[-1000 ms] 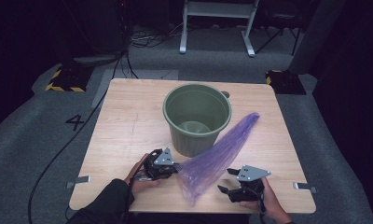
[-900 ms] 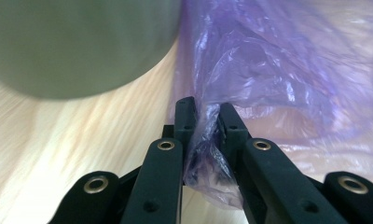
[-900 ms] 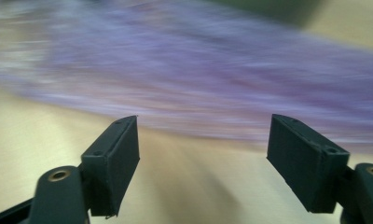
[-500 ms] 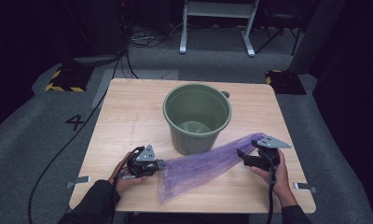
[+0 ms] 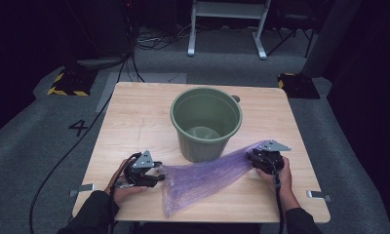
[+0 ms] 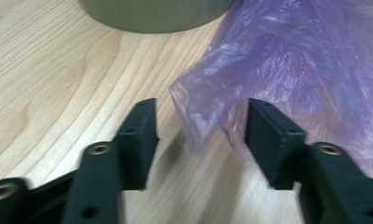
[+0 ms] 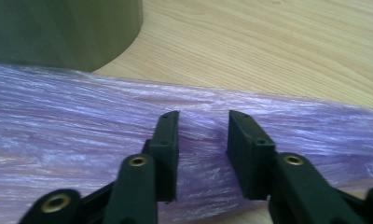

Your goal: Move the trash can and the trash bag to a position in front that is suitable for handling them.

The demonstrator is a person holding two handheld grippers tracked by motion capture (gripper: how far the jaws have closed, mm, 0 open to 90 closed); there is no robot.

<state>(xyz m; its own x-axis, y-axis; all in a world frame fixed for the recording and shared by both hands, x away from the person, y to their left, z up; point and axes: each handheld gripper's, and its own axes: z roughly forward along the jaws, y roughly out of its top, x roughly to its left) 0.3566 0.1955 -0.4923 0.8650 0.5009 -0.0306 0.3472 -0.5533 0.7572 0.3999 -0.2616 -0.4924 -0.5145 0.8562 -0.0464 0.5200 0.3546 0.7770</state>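
A green bucket (image 5: 206,122) stands upright mid-table. In front of it a long purple plastic bag (image 5: 207,178) lies stretched across the wooden table (image 5: 139,117), from my left gripper (image 5: 160,177) to my right gripper (image 5: 254,158). My left gripper (image 6: 201,126) is open, its jaws having just spread apart. A loose corner of the bag (image 6: 292,60) hangs between them untouched, with the bucket (image 6: 152,14) beyond. My right gripper (image 7: 203,135) points down onto the bag (image 7: 82,116). Its jaws have just been closing, and a gap with flat plastic still shows between them. The bucket (image 7: 58,32) is at upper left.
Black cables (image 5: 61,161) trail off the table's left side onto grey carpet. A white metal stand (image 5: 227,24) is on the floor behind the table. Bare wood lies left and right of the bucket.
The bag has swung down from leaning on the bucket to lying flat across the front. My right gripper moved up to the bag's right end. My left gripper shifted left and opened.
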